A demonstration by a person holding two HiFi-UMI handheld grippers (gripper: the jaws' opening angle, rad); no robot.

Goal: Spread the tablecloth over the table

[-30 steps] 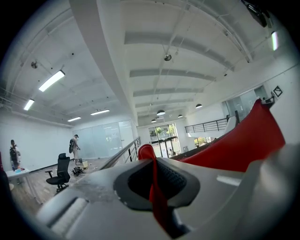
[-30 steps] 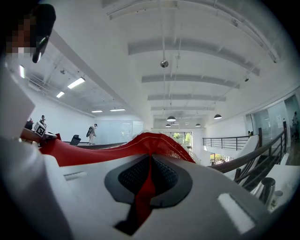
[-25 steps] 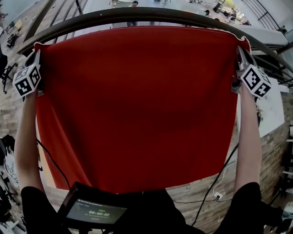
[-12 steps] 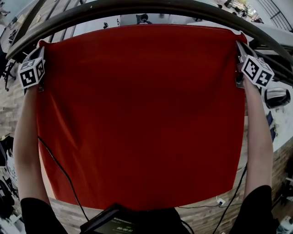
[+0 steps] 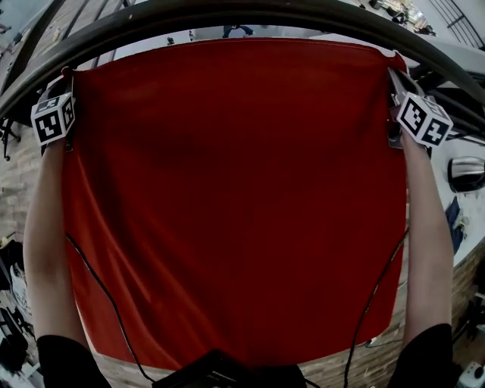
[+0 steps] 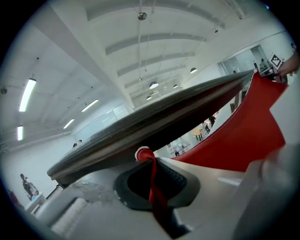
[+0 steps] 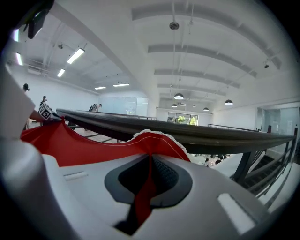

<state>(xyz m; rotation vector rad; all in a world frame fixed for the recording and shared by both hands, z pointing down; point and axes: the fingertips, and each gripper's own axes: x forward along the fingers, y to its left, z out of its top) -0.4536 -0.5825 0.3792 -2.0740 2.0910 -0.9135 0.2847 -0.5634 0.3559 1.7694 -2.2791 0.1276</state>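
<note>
Left gripper (image 6: 150, 165): fingers (image 6: 131, 185) clamped on the top left corner of the tablecloth (image 5: 227, 197). A red nub of hem pokes out past the fingertips. From there the cloth runs rightward as a taut red sheet to the other fingers and hangs below both pairs, toward the person's body.

Right gripper (image 7: 150, 164): fingers (image 7: 126, 180) likewise pinched on the top right corner, with white-stitched hem bunched just beyond the tips. A dark rail (image 5: 227, 15) lies beyond both fingertips, past the cloth's top edge.

Step in hand, as I judge it: laying the held-out sheet down onto the desk. To do it well:
- Hold both pinches firm.
- Hold the top edge taut and level between the fingers.
- Lower both corners together so the far hem lands square.
- Mind the cable (image 5: 98, 282) trailing across the cloth.

Hidden: the desk itself. The cloth screens everything beneath the fingers, so I can't tell whether it touches anything. A dark device (image 5: 220, 371) cuts off the lower hem. Right of the right fingers sits a rounded grey object (image 5: 465, 173), unidentifiable.
</note>
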